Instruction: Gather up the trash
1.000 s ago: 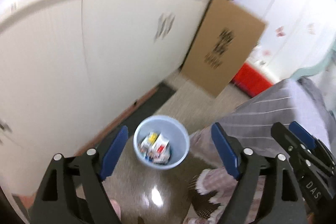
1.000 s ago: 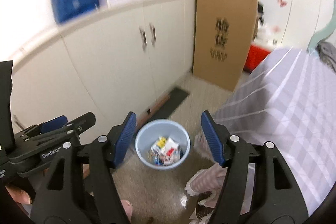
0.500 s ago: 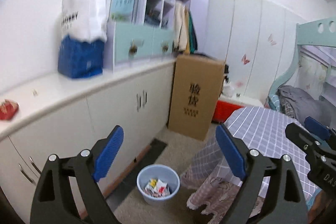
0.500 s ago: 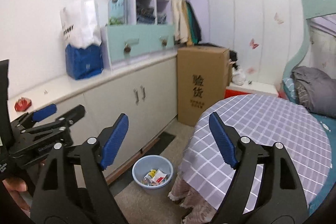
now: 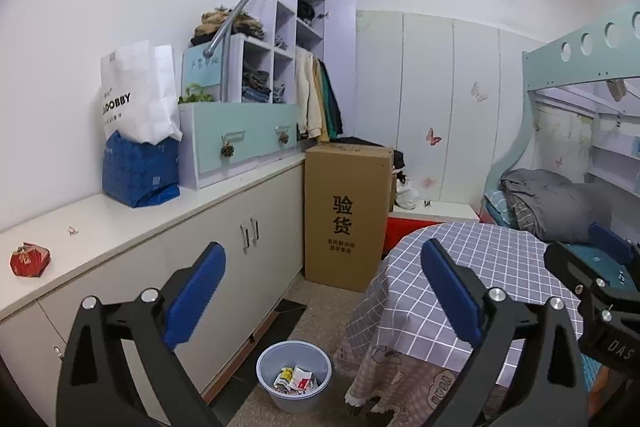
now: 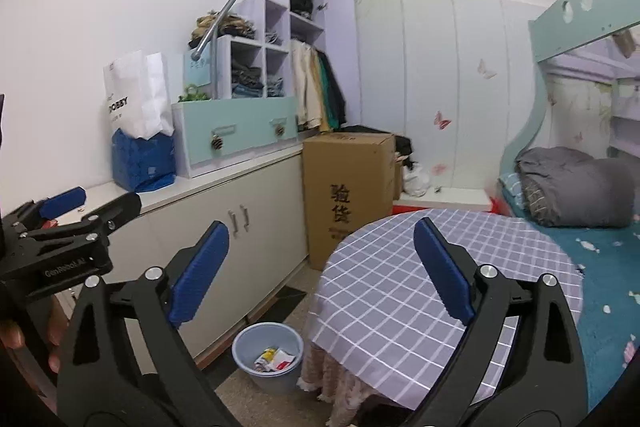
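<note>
A light blue trash bin (image 5: 297, 402) (image 6: 282, 379) stands on the floor between the cabinets and the round table. Several wrappers (image 5: 294, 379) (image 6: 275, 359) lie inside it. My left gripper (image 5: 322, 255) is held high above the bin, its jaws opening wide with nothing between them. My right gripper (image 6: 320, 231) hangs beside it at the same height, also opening and holding nothing. A red crumpled packet (image 5: 30, 259) and a small scrap (image 5: 72, 230) lie on the white counter at the left.
A round table with a checked cloth (image 5: 492, 267) (image 6: 400, 267) is on the right, and a tall cardboard box (image 5: 346, 215) stands behind the bin. White cabinets (image 5: 256, 251) carry a blue bag (image 5: 138, 173) and a white bag (image 5: 136, 95). The bunk bed (image 6: 576, 187) holds a grey blanket.
Both grippers rose and tipped up, from looking down into the bin to looking across the room. Their jaws spread wider. The bin now sits low in both views.
</note>
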`<state>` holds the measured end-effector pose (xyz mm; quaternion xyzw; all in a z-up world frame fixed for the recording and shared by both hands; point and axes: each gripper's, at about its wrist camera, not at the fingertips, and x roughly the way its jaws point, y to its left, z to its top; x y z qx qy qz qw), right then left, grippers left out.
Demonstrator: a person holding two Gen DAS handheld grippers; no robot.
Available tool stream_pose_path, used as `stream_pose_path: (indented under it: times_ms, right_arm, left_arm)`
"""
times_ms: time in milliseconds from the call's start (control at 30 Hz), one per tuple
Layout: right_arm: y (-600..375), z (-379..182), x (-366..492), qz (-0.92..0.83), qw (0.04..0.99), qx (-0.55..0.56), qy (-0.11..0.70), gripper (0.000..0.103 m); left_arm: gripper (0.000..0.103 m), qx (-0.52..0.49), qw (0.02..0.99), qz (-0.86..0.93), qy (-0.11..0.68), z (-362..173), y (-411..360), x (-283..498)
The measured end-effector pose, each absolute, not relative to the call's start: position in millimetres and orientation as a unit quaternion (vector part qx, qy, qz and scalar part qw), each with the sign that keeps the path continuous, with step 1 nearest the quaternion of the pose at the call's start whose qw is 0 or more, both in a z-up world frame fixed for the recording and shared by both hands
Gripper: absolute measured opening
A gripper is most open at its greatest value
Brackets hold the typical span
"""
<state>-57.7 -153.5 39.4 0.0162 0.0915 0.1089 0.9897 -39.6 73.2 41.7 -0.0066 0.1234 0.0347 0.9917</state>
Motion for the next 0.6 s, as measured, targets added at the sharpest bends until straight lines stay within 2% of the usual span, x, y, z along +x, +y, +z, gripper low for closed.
stream_pose_path:
  times_ms: [600]
  right_arm:
    - [-168,38,-74,0.098,0.991,0.027,0.085,0.095]
  left_arm:
    - [0.097,0.023,0.994,0.015,0.108,43,42,-62]
